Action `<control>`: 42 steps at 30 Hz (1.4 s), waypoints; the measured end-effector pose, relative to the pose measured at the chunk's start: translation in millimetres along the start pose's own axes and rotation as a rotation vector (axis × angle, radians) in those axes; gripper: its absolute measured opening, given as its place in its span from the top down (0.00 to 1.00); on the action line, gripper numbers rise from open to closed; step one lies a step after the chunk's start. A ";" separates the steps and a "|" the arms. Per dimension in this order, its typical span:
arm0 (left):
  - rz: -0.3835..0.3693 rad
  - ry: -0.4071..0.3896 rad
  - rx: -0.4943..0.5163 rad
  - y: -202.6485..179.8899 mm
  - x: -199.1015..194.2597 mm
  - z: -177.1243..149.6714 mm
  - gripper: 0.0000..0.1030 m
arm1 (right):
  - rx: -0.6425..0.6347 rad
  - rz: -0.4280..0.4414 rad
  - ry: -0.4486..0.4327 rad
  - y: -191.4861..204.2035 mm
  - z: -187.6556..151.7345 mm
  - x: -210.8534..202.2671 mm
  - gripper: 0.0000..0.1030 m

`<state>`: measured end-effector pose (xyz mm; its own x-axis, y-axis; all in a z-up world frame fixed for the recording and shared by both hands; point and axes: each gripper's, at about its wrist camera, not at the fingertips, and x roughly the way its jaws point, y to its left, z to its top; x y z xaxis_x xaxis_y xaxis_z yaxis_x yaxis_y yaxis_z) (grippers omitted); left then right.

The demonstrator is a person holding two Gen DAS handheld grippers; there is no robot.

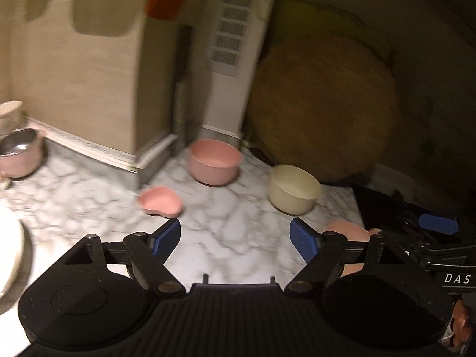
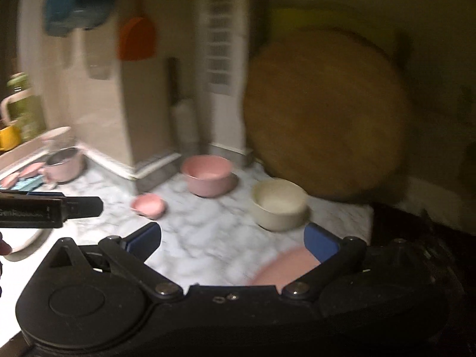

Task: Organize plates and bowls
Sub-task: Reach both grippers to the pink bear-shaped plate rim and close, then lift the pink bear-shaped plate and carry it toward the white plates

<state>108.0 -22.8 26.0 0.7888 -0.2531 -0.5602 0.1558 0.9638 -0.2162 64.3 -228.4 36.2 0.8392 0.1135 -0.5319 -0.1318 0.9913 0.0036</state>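
My left gripper (image 1: 235, 238) spread wide, nothing between pads; my right gripper (image 2: 232, 242) also spread, empty. Pink plate (image 2: 285, 266) under right finger. Beyond, on marble counter (image 1: 232, 217): cream bowl (image 1: 293, 189), pink bowl (image 1: 214, 162), small pink dish (image 1: 160, 202)

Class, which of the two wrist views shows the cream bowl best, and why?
The left wrist view: the cream bowl stands whole and clear of the tongs, with its rim and wall visible. In the right wrist view the bowl is more blurred, and one blue pad sits close beside its lower right edge.
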 end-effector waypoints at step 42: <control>-0.176 0.367 0.112 -93.8 191.8 -39.4 0.68 | 0.511 -0.175 0.346 -136.4 -83.9 80.3 0.63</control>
<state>221.2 -165.0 -92.7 0.4836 -0.4083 -0.7742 0.3494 0.9010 -0.2570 105.4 -360.1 -78.1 0.5952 0.0039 -0.8036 0.3316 0.9097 0.2500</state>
